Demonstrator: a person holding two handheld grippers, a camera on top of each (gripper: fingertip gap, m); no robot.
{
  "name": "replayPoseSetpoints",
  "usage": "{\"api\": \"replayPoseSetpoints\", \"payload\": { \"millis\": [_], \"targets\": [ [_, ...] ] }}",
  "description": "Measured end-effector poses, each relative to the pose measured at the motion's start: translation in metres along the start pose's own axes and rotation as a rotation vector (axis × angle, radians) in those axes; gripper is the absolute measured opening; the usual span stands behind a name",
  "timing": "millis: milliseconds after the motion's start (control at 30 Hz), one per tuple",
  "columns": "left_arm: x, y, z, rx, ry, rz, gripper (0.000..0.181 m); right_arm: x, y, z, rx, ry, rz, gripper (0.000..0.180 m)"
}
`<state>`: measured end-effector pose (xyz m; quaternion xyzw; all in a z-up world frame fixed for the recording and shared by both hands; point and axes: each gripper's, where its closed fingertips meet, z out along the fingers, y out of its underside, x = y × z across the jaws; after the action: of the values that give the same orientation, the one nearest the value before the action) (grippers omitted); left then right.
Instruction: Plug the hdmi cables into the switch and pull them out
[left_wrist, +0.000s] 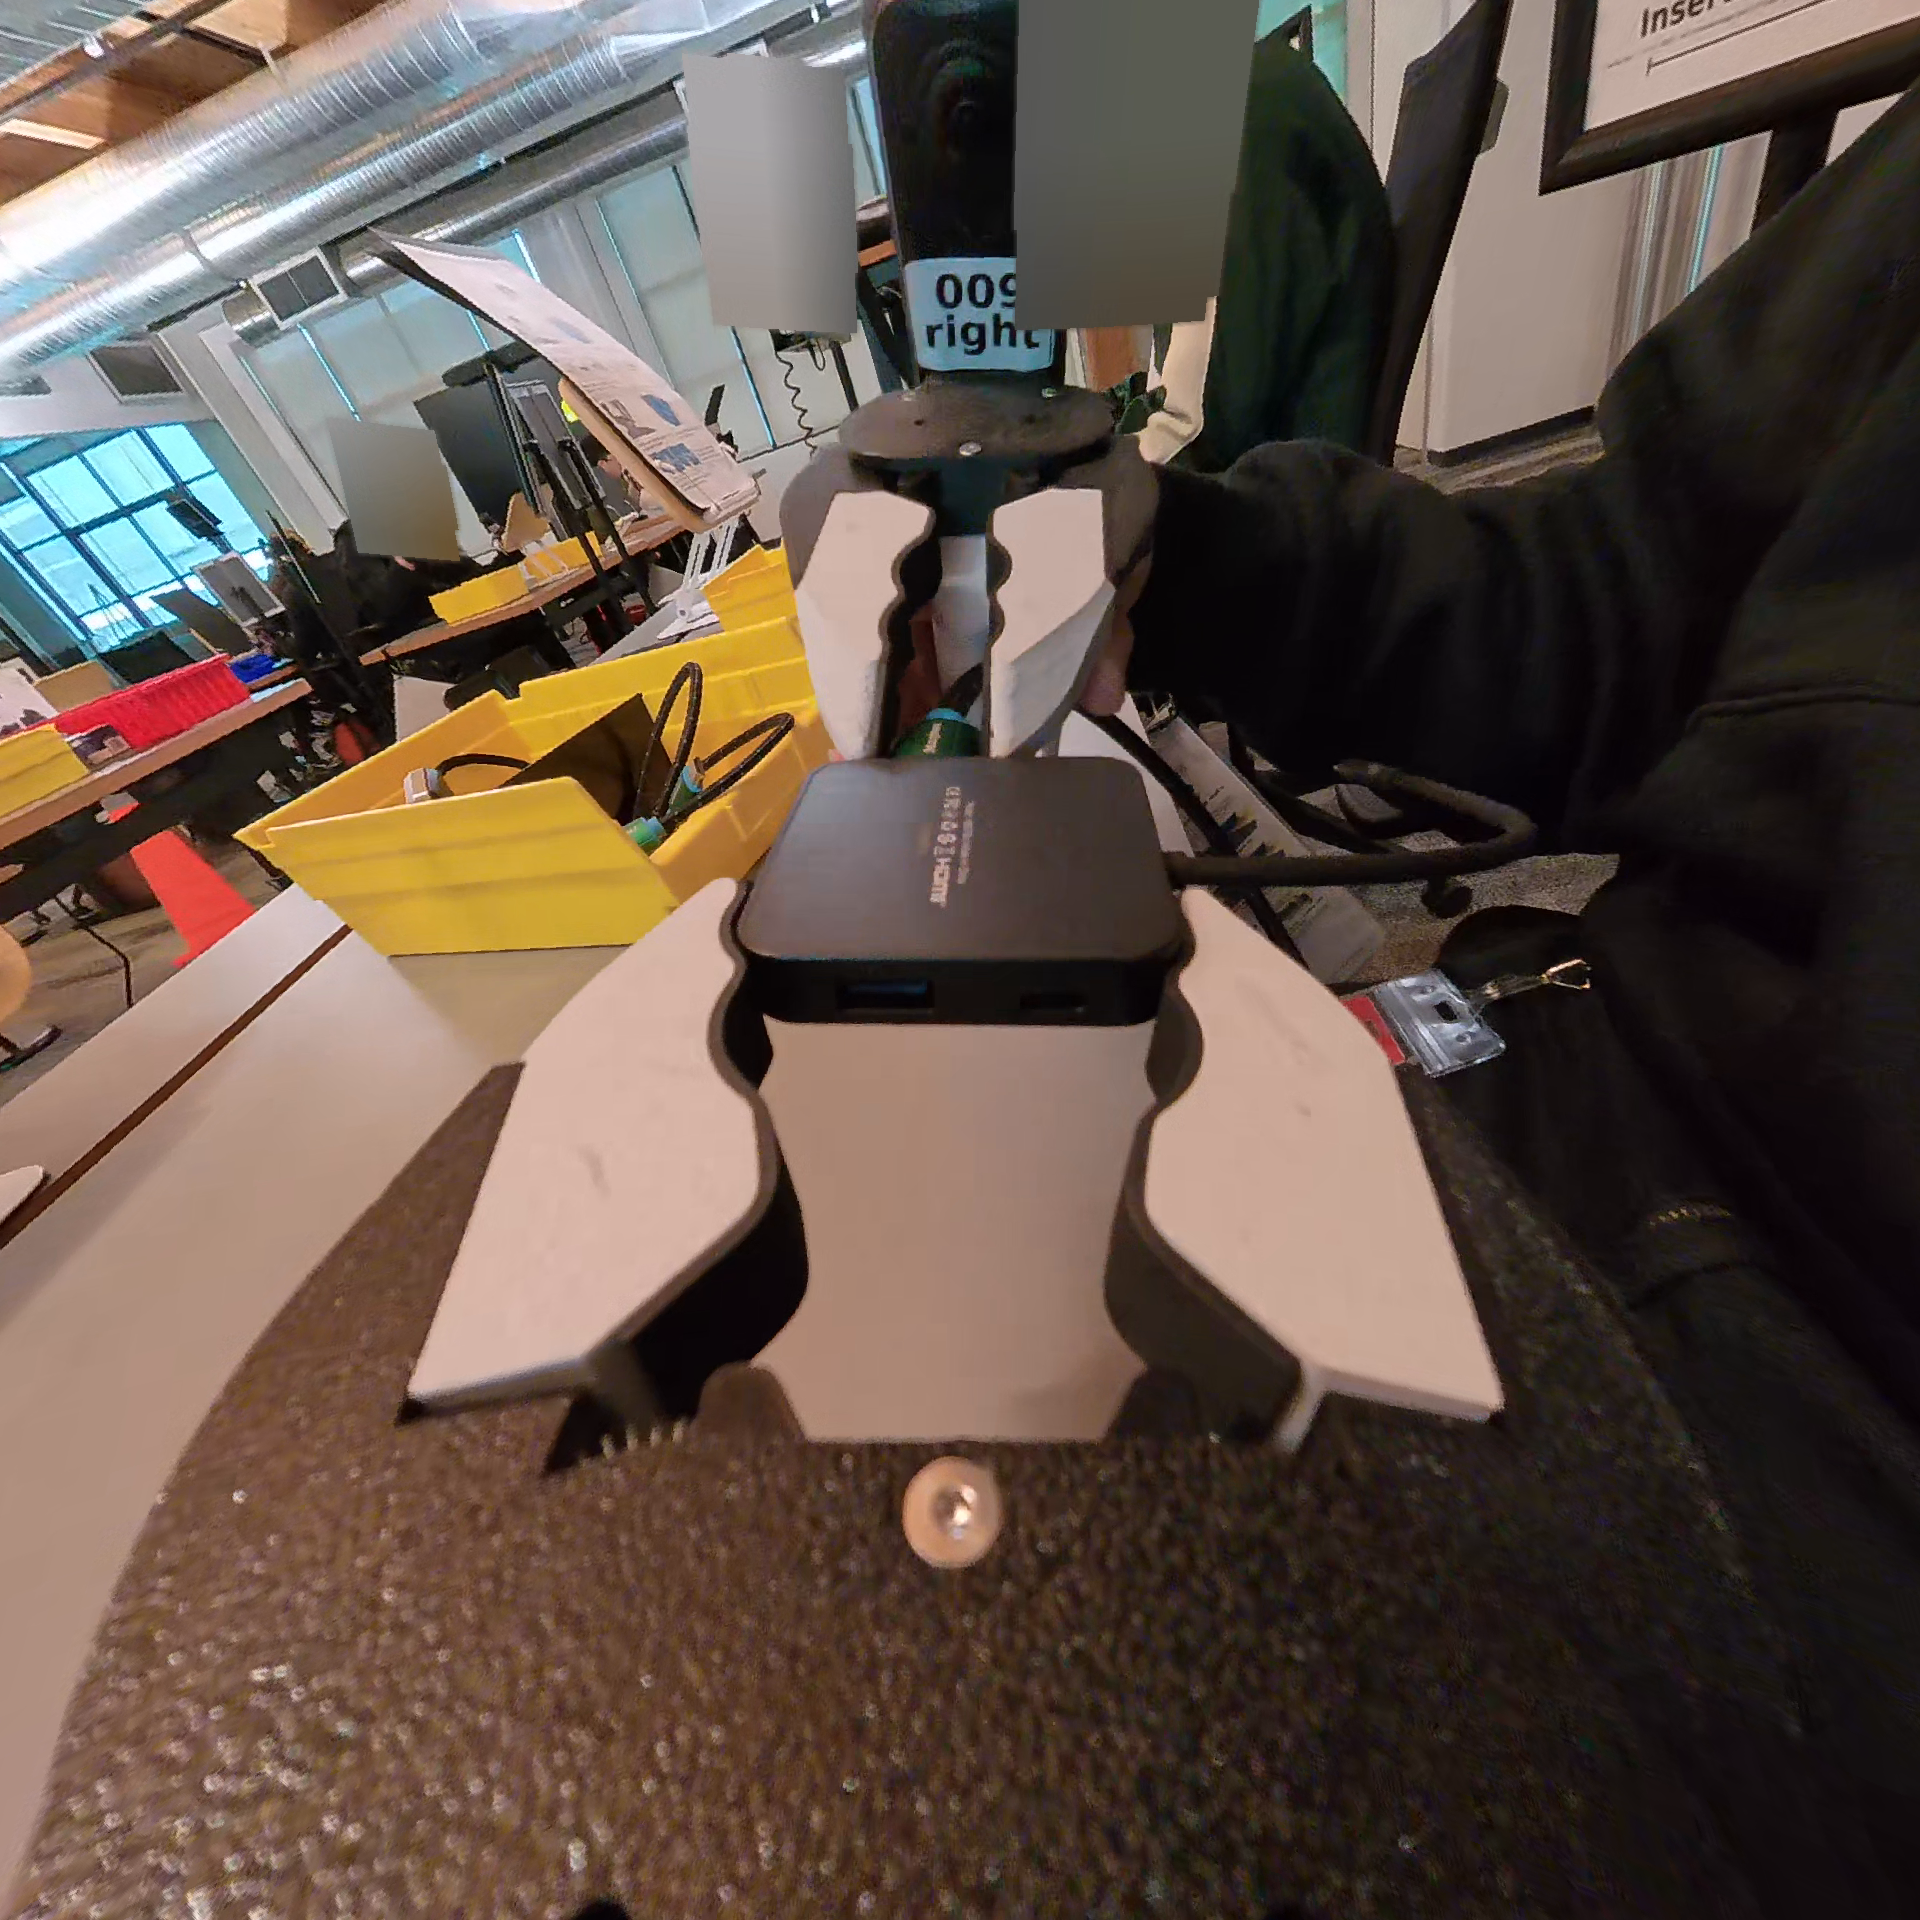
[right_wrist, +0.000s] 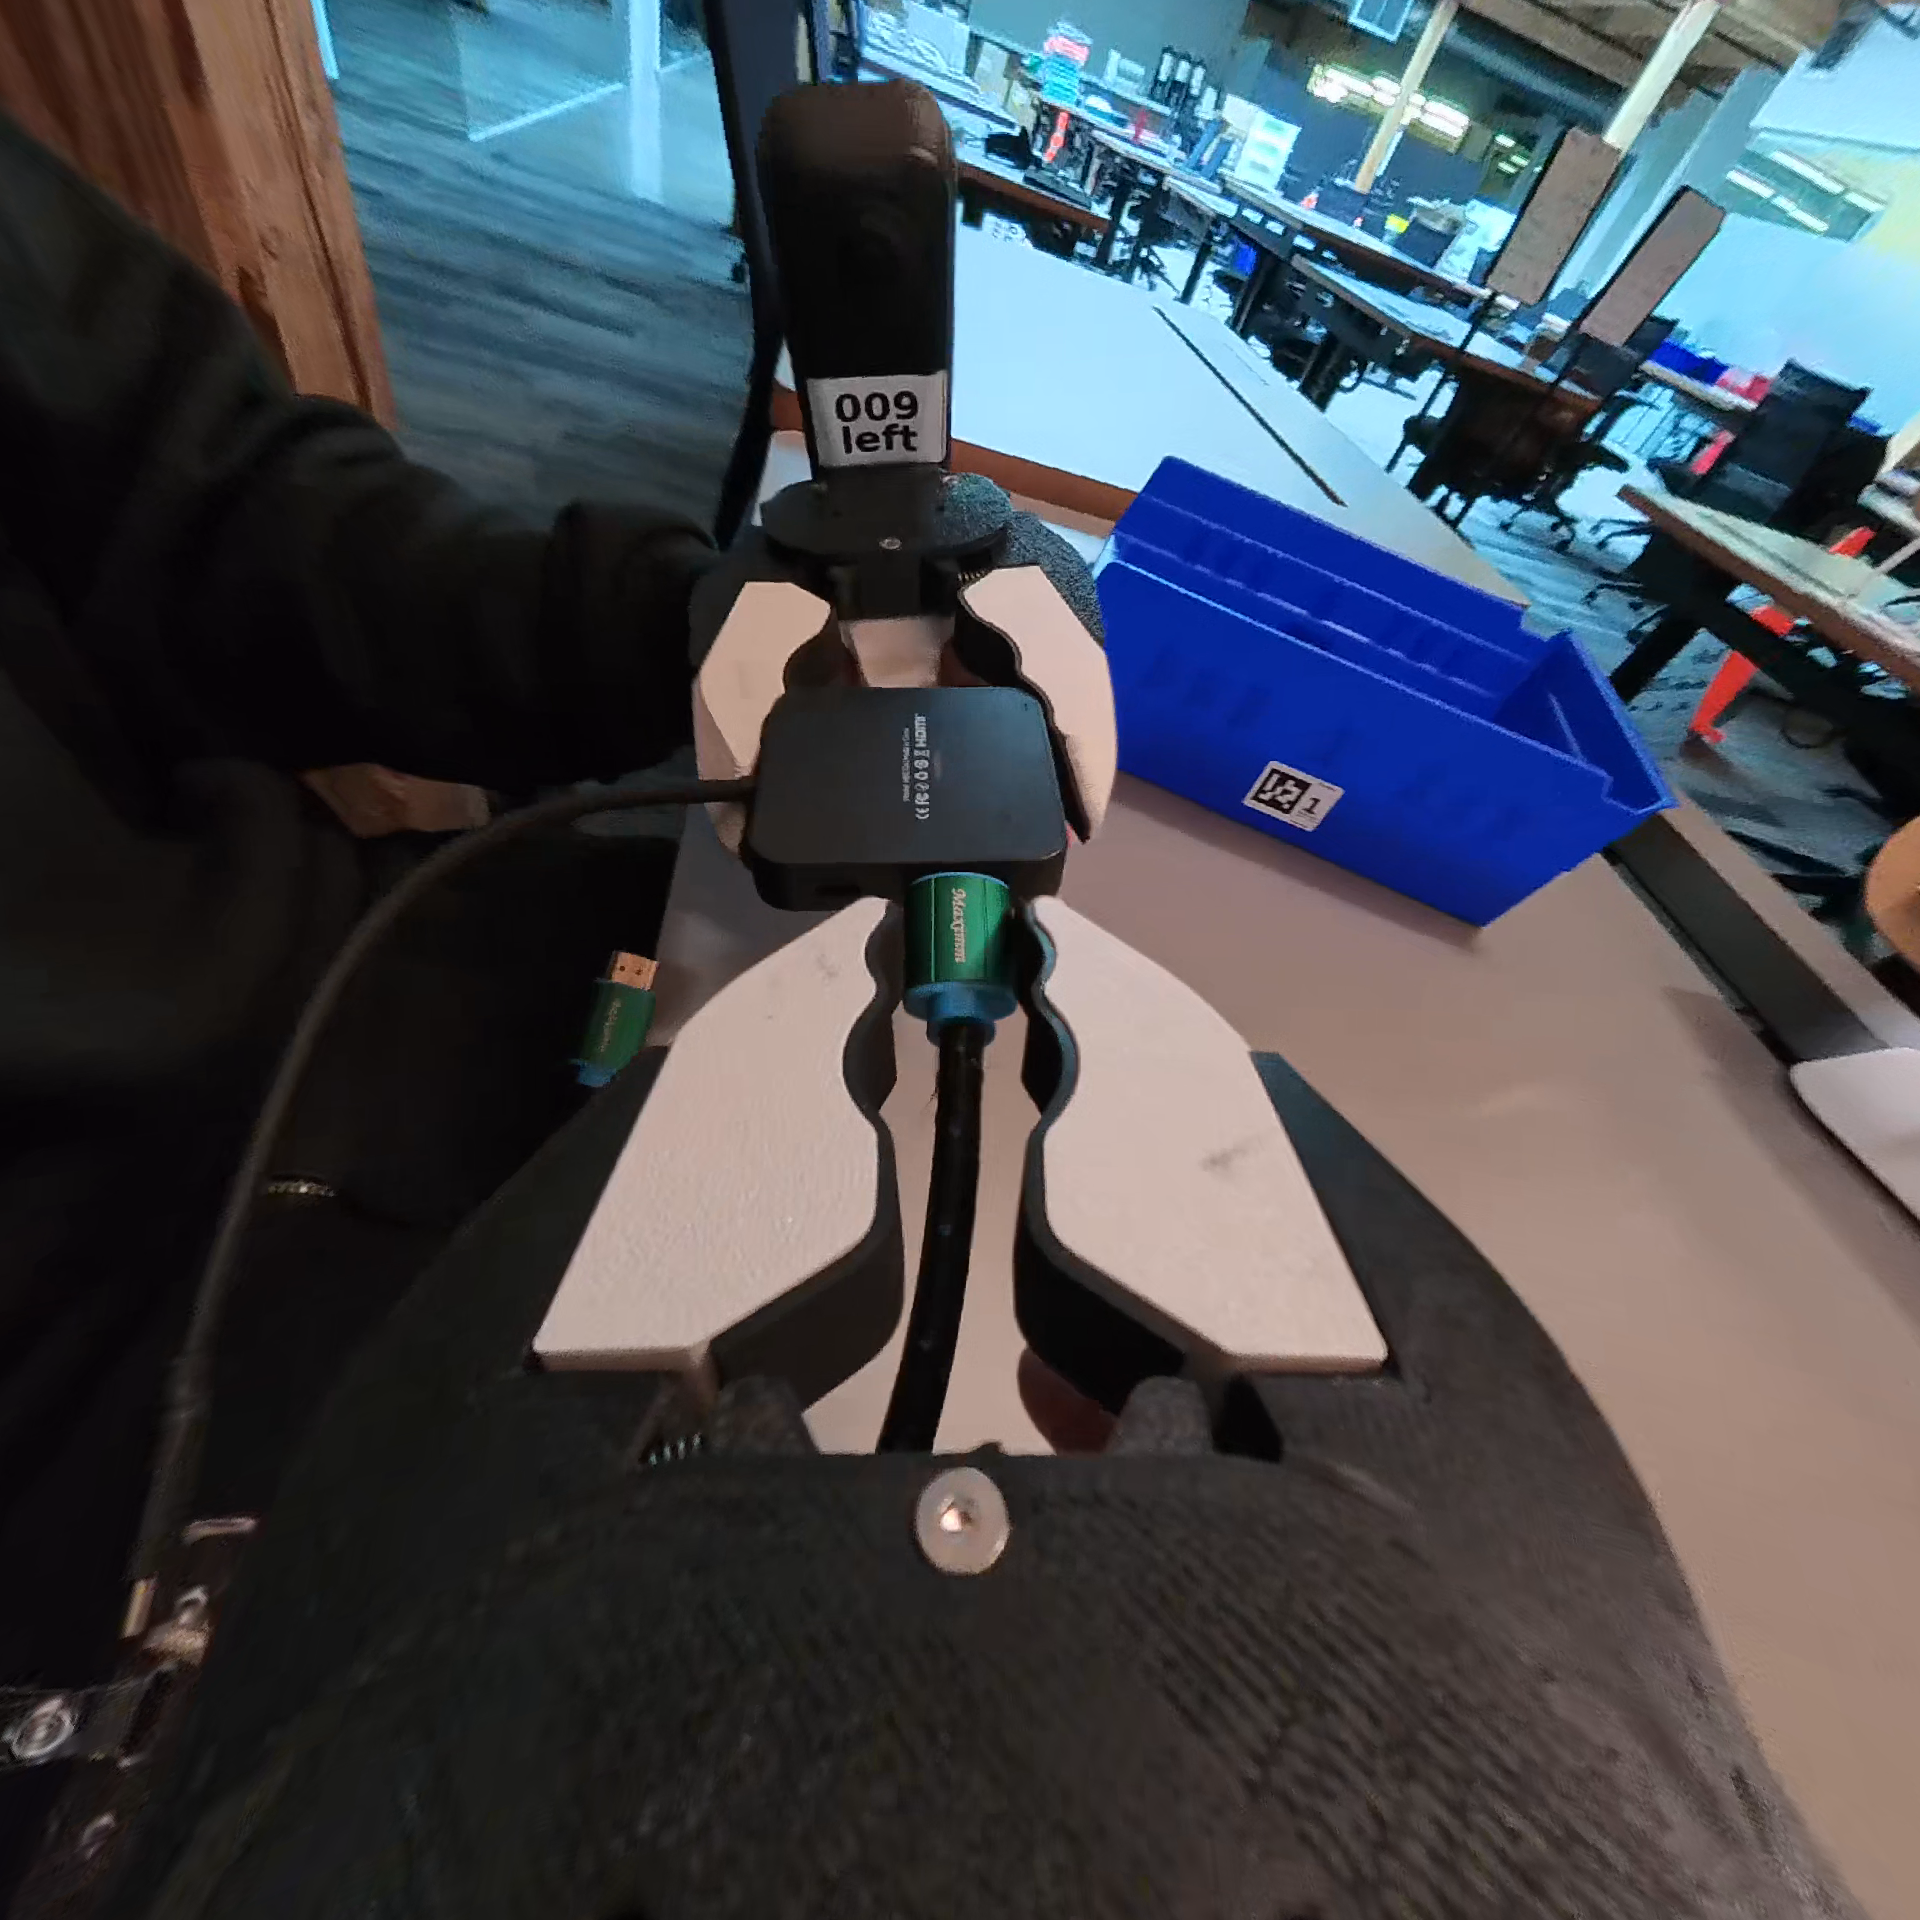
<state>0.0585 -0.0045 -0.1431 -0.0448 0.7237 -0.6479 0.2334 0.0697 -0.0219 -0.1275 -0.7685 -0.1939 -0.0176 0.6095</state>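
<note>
Left gripper (left_wrist: 956, 935) is closed onto the flat black square HDMI switch box (left_wrist: 961, 862), fingers pinching its two sides, near edge of the box sitting between the tips. Switch is held just above the light grey table (left_wrist: 260, 1143); whether it touches the surface, can't tell. Two ports visible on the face toward the left camera, both empty.

Right gripper (right_wrist: 956, 935) faces it from the opposite side, narrowed down around the green metal-shelled HDMI plug with blue collar (right_wrist: 956, 940). Fingers sit right against the shell on both sides, so it looks clamped. Plug nose is up against the switch's edge, in or at the port; seating depth not readable. Its black braided cable (right_wrist: 940, 1247) runs back between the right gripper's fingers toward the camera.

A thinner black cord (right_wrist: 416, 883) leaves the switch's side and loops down past the person's dark sleeve (right_wrist: 312, 623).

Second green HDMI plug with gold tip (right_wrist: 618, 1013) lies loose, near the table edge, left of the right gripper, not held.

Blue plastic bin (right_wrist: 1382, 748) sits on the table beside the left gripper. Yellow plastic bin (left_wrist: 468, 862) holding more cables sits on the other side of the switch.
</note>
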Motion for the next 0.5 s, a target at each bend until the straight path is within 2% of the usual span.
{"api": "replayPoseSetpoints", "payload": {
  "millis": [33, 500],
  "targets": [
    [0.000, 0.000, 0.000, 0.003, 0.000, 0.001, 0.072, 0.000, 0.000, 0.001, 0.006, -0.001, 0.013, 0.020],
    [0.001, 0.011, 0.000, -0.014, 0.007, 0.007, 0.072, -0.001, 0.012, 0.010, -0.007, -0.028, 0.064, 0.020]
  ]
}}
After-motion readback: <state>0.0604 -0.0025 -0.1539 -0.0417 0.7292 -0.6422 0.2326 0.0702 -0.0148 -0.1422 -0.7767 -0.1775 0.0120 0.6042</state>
